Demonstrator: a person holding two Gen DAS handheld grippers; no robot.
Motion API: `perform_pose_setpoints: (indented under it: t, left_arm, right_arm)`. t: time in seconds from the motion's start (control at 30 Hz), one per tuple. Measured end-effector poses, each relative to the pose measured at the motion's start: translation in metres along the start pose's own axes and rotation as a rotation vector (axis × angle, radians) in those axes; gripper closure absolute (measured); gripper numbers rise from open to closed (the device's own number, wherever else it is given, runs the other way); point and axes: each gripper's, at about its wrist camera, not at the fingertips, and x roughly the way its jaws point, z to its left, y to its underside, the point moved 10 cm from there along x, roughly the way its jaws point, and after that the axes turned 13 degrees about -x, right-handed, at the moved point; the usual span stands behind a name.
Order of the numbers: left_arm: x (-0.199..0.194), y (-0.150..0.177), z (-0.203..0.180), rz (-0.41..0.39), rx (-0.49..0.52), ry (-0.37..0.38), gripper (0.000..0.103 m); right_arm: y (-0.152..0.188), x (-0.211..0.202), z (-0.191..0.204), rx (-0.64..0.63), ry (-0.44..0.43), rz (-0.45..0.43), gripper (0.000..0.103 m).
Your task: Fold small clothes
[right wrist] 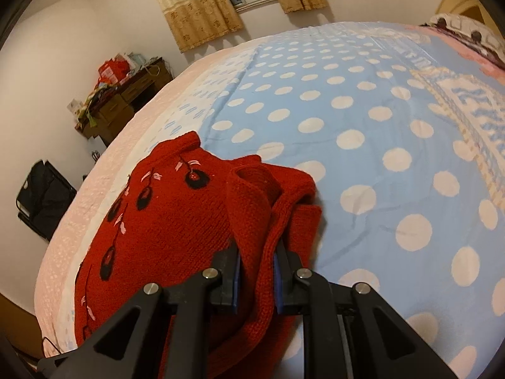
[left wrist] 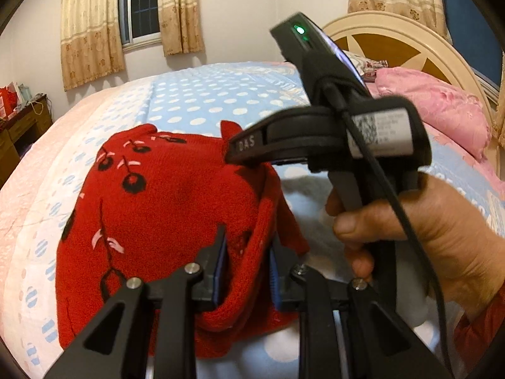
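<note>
Left gripper (left wrist: 247, 263): jaws narrowed on a bunched edge of the red sweater (left wrist: 164, 208). Right gripper (right wrist: 257, 271): jaws pinched on a rolled fold of the same sweater (right wrist: 176, 218); seen from the left wrist, its tip (left wrist: 243, 151) meets the knit. Sweater: lying on the polka-dot bedspread (right wrist: 363, 120). Beyond: pink pillow (left wrist: 438, 107), headboard (left wrist: 401, 41), desk (right wrist: 123, 104), curtained window (left wrist: 139, 6).
</note>
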Motion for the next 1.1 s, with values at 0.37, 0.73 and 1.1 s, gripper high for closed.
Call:
perform_pose_setpoints:
  t: [0.37,0.73,1.1]
  left_arm:
    - [0.009,0.002,-0.004,-0.020,0.032,-0.041,0.078]
    - [0.011,0.005,-0.013,-0.034,0.050,-0.073,0.075]
    - [-0.010,0.010,-0.006,-0.002,0.034,-0.022,0.073]
  right_arm:
    - [0.005,0.003,-0.005,0.042,-0.003,-0.056,0.087]
    - [0.006,0.003,-0.005,0.031,0.013,-0.073,0.087]
    - [0.007,0.002,-0.005,0.031,0.025,-0.080,0.086]
